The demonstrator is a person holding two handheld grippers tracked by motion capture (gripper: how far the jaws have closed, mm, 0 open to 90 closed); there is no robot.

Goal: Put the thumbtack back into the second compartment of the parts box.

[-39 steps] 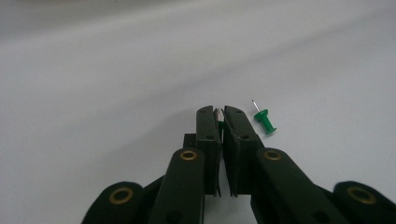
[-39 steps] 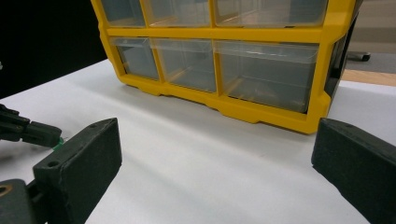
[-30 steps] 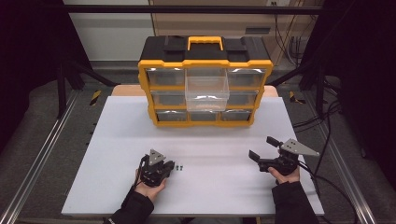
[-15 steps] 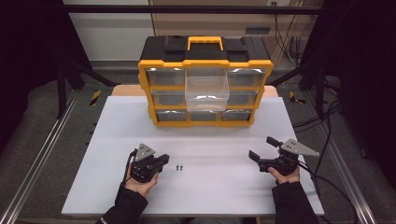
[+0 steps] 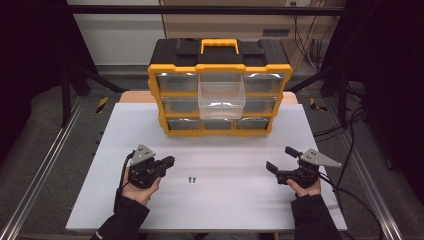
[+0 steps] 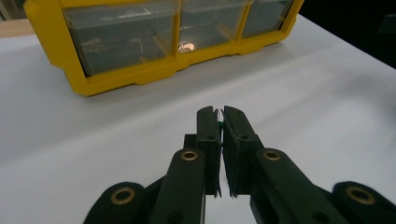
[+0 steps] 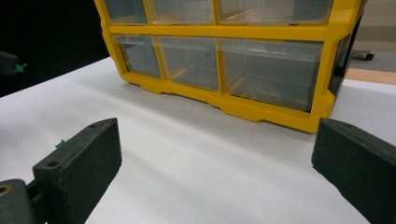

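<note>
My left gripper [image 5: 170,161] hangs a little above the white table [image 5: 240,205] at the front left, jaws shut on a small green part [image 6: 218,125] whose edge peeks out between the pads. Two more small parts [image 5: 191,179] lie on the table just right of it. My right gripper [image 5: 280,157] rests at the front right, jaws open and nothing between them [image 7: 210,158]. In the right gripper view one green part [image 7: 60,143] lies beside its left jaw.
A yellow and black drawer organizer [image 5: 220,55] stands at the back of the table, with its top middle clear drawer [image 5: 221,92] pulled out. Cables trail off the table's right side. Bare white table lies between the organizer and both hands.
My left gripper has lifted and drifted left, away from the small parts on the table, jaws shut throughout. The right gripper has stayed still.
</note>
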